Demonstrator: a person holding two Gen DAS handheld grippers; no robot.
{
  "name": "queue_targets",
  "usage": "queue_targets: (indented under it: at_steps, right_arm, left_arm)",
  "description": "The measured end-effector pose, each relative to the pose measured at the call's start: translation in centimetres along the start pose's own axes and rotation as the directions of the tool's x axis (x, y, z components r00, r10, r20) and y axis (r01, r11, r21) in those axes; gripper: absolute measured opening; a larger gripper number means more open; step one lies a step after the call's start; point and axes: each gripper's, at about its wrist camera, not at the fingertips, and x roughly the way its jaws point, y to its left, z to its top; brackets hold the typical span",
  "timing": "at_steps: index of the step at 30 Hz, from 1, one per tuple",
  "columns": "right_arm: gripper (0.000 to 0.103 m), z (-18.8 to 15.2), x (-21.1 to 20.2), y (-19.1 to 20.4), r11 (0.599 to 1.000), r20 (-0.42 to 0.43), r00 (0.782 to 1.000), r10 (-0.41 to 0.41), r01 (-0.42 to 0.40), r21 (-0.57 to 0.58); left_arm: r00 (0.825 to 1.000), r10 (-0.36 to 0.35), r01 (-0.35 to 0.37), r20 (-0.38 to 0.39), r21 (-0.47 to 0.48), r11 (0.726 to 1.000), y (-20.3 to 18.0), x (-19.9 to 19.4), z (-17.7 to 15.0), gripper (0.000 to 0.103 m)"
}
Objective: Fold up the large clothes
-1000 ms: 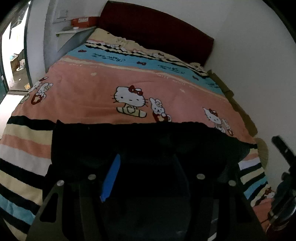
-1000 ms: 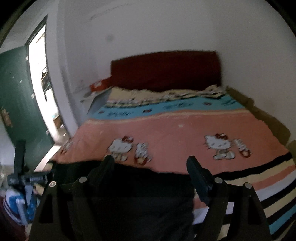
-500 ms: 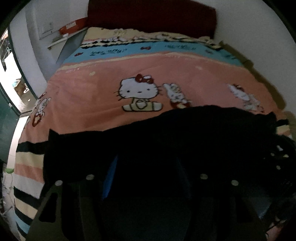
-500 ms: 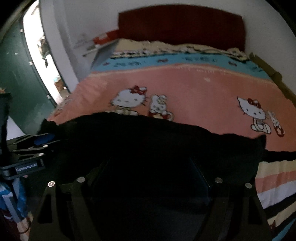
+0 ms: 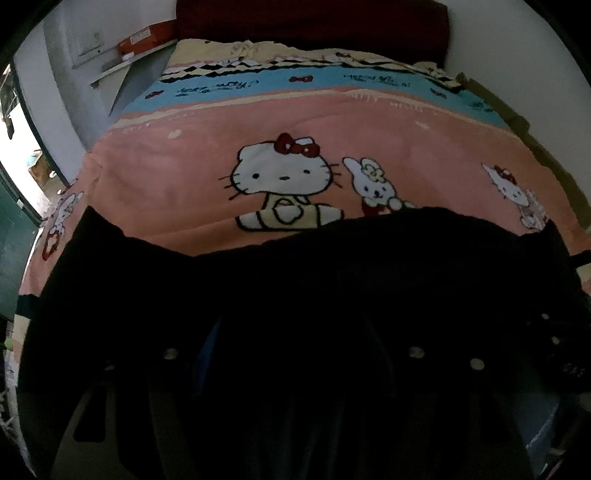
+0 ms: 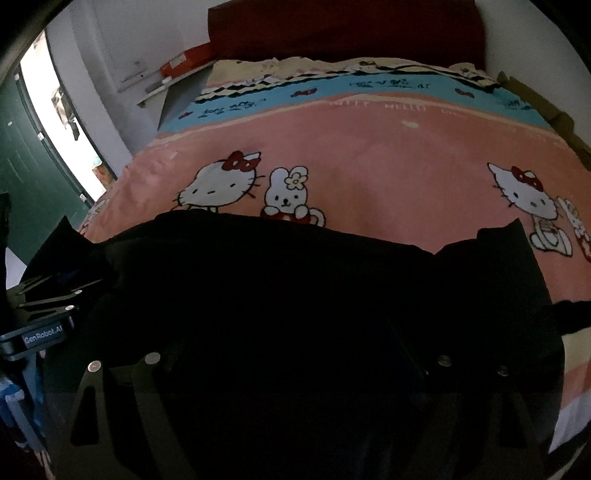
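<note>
Both the left gripper (image 5: 291,354) and the right gripper (image 6: 295,354) are opening their jaws low over the black garment (image 5: 332,280), which is now lying spread on the cartoon blanket (image 5: 332,147) just ahead, suggesting they are releasing it for folding.

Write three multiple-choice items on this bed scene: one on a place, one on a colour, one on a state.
1. Where does the black garment lie?
A. at the near end of the bed
B. against the headboard
C. on the shelf

2. What colour is the blanket around the cartoon cats?
A. green
B. pink
C. grey

3. How does the garment lie?
A. rolled into a ball
B. hung on the door
C. spread wide across the bed

Answers: 1 A, it covers the blanket's near part, far from the headboard. 2 B, pink surrounds the cats. 3 C, its dark edge runs across the bed's width.
</note>
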Motion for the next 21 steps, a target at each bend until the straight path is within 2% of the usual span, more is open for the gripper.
queue_targets:
  at_steps: [4,8,10,12,13,15,16,17,21]
  right_arm:
    - [0.086,0.1,-2.1,0.5,1.0,-0.008,1.0,-0.007,0.007,-0.01]
    - [0.086,-0.9,-6.2,0.9,0.997,0.071,0.997,-0.04,0.045,-0.07]
    - [0.086,-2.0,-7.6,0.5,0.996,0.092,0.995,-0.041,0.049,-0.079]
    - [0.086,-2.7,-7.5,-0.4,0.997,0.072,0.996,-0.043,0.048,-0.066]
    - [0.086,-3.2,-6.8,-1.3,0.998,0.048,0.998,-0.05,0.052,-0.046]
    - [0.086,-4.0,-5.4,-2.3,0.998,0.014,0.998,-0.055,0.055,-0.027]
    - [0.086,-4.4,-4.4,-3.1,1.0,-0.01,1.0,-0.019,0.019,0.009]
    - [0.089,-4.9,-3.7,-3.7,0.999,-0.017,1.0,0.022,-0.021,0.048]
    - [0.092,-5.4,-2.9,-4.1,0.998,0.001,1.0,0.026,-0.026,0.062]
  left_arm:
    - [0.999,0.004,-0.005,0.037,0.032,0.999,0.4,-2.7,-1.0,0.07]
    - [0.99,0.062,-0.067,0.125,0.031,0.997,2.2,-6.6,-2.8,0.07]
    - [0.988,0.101,-0.102,0.118,0.006,0.995,3.8,-6.9,-3.8,0.07]
    - [0.99,0.118,-0.117,0.083,-0.022,0.993,5.4,-6.1,-4.6,0.07]
    - [0.991,0.112,-0.109,0.068,-0.047,0.993,6.4,-5.4,-5.1,0.07]
    - [0.997,0.053,-0.047,0.056,-0.107,0.993,7.8,-4.3,-5.8,0.072]
    - [0.998,0.028,-0.02,0.053,-0.135,0.991,8.2,-3.7,-6.2,0.076]
    - [0.998,0.021,-0.013,0.057,-0.144,0.989,8.3,-3.5,-6.5,0.078]
    - [0.998,0.019,-0.009,0.065,-0.156,0.988,8.2,-2.8,-7.0,0.083]
